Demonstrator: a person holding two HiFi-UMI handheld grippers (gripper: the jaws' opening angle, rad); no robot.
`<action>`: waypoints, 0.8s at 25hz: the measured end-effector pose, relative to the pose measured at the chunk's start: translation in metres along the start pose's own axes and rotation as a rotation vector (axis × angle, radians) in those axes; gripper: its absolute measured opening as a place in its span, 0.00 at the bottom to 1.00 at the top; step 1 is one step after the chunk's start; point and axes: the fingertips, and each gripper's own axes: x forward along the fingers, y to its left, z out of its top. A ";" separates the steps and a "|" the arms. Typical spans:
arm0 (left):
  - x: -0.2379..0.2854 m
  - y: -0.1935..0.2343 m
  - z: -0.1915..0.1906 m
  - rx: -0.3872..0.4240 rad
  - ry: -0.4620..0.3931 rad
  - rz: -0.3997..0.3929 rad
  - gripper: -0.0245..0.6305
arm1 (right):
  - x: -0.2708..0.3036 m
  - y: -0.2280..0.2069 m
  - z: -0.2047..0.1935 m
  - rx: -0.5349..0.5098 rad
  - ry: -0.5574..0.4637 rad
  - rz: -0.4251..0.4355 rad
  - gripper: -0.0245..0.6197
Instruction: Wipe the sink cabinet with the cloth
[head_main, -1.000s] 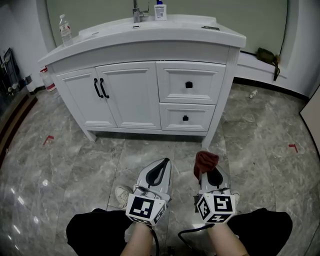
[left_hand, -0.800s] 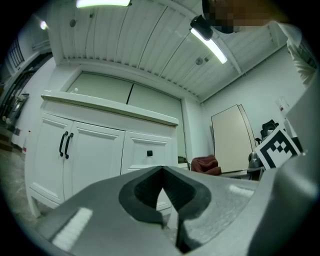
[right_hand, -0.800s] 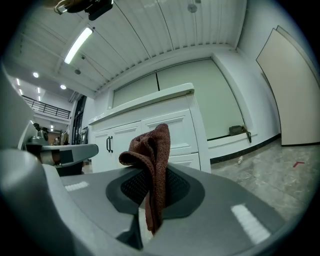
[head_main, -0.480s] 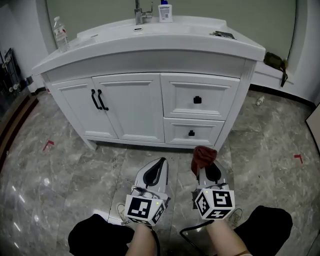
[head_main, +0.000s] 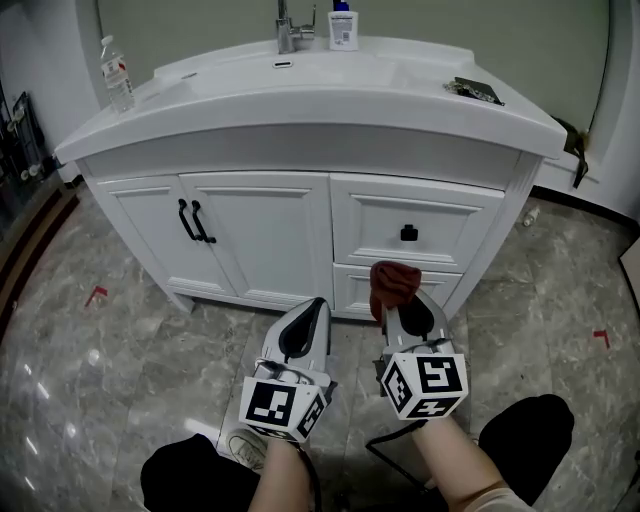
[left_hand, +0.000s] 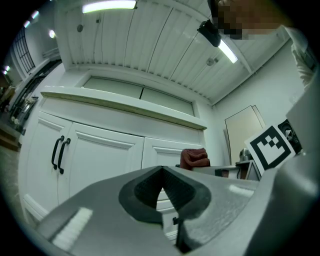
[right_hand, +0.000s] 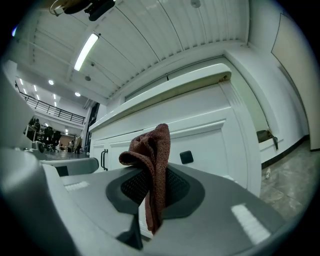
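The white sink cabinet (head_main: 300, 215) fills the upper half of the head view, with two doors on the left and two drawers on the right. My right gripper (head_main: 398, 302) is shut on a dark red cloth (head_main: 394, 283), which sticks up from the jaw tips in front of the lower drawer (head_main: 400, 285). In the right gripper view the cloth (right_hand: 153, 160) hangs bunched between the closed jaws, and the cabinet (right_hand: 210, 130) stands close behind. My left gripper (head_main: 317, 306) is shut with nothing in it, held before the right door. Its view shows the cabinet doors (left_hand: 100, 150) and the cloth (left_hand: 194, 158).
On the countertop stand a water bottle (head_main: 115, 72) at the left, a faucet (head_main: 287, 27), a soap bottle (head_main: 343, 26) and a small dark item (head_main: 476, 90) at the right. The grey marble floor carries red tape marks (head_main: 96, 295). The person's legs are at the bottom.
Both grippers and the head view have come closer to the cabinet. The cloth, earlier over the floor, now stands in front of the lower drawer. Both grippers stayed shut.
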 end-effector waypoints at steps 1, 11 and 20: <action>0.005 0.004 0.001 0.002 -0.004 0.001 0.04 | 0.010 0.001 0.006 0.001 -0.011 0.008 0.16; 0.051 0.032 -0.015 0.017 0.012 -0.010 0.04 | 0.093 0.016 0.053 -0.012 -0.099 0.087 0.16; 0.066 0.055 -0.027 0.049 0.045 -0.039 0.04 | 0.127 0.029 0.055 -0.039 -0.095 0.100 0.16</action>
